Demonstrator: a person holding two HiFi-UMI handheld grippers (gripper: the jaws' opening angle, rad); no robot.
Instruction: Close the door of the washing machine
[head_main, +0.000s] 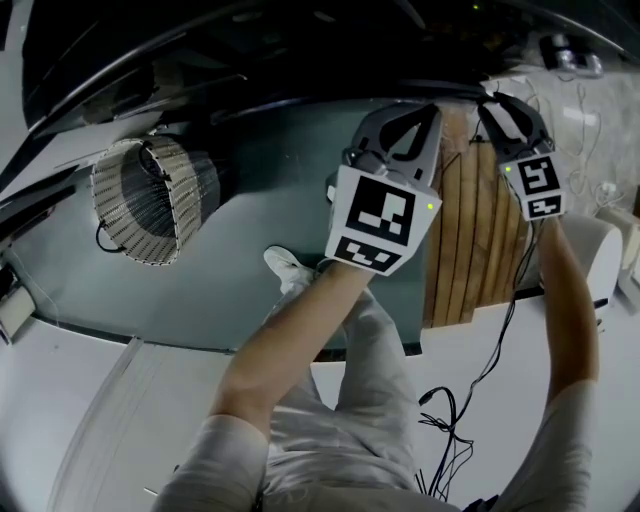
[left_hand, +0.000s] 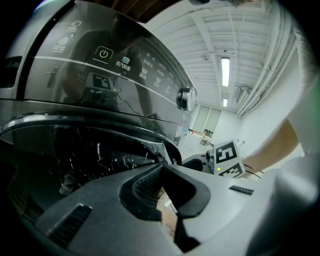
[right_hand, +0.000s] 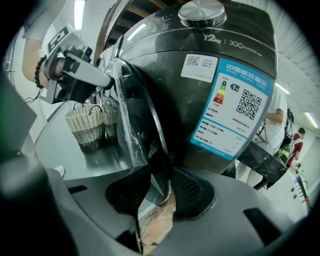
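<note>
A wicker basket (head_main: 150, 200) stands on the grey floor (head_main: 235, 295).

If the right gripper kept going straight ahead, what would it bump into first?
The rim of the washing machine's door. It stands between the open jaws of the right gripper, so contact would probably come almost at once.

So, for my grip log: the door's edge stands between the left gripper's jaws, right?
Wrong side: the edge of the door stands between the open jaws of the right gripper, as the right gripper view shows. The left gripper is shut on nothing.
</note>
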